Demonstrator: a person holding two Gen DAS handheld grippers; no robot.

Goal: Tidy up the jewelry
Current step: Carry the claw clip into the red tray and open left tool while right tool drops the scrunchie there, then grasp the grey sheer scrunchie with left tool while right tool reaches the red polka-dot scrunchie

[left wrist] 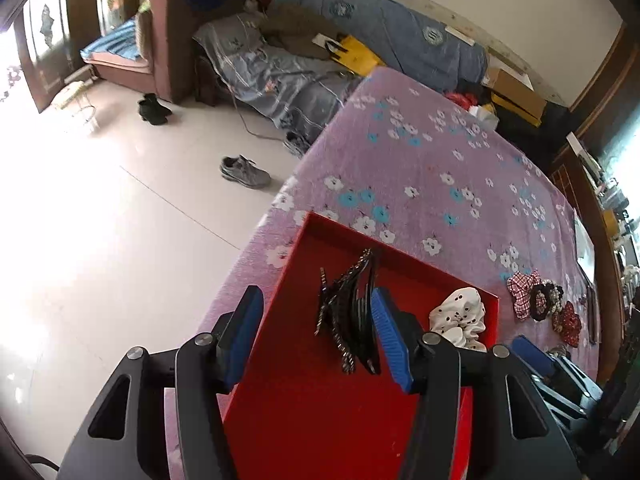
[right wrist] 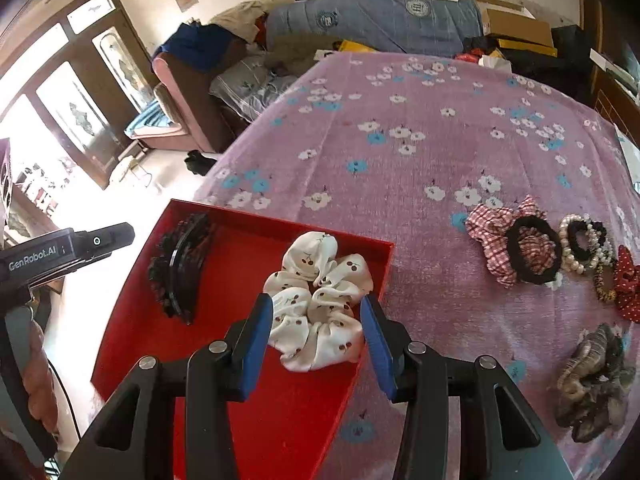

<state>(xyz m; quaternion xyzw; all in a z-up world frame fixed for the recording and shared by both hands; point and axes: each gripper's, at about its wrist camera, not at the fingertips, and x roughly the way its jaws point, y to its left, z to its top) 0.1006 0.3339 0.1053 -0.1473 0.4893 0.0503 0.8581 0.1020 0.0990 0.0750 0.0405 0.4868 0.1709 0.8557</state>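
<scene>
Right gripper [right wrist: 316,336], jaws wide, straddles the white cherry-print fabric scrunchie [right wrist: 318,300] in the red cardboard tray [right wrist: 200,344]; left gripper [left wrist: 316,336], equally wide, hovers by black hair clips [left wrist: 352,312] at ten o'clock; lift straight up.

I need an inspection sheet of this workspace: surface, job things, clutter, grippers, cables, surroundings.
Surface: floral purple cloth over the table.
Job's things: red tray holds black clips and a white scrunchie; plaid scrunchie, black band, pearl bands, red dotted bow and grey scrunchie lie on the cloth.
Clutter: nothing seen.
Grippers: left gripper open over the clips; right gripper open around the white scrunchie.
Cables: one on the floor.
Surroundings: sofa, shoe, boxes.
</scene>
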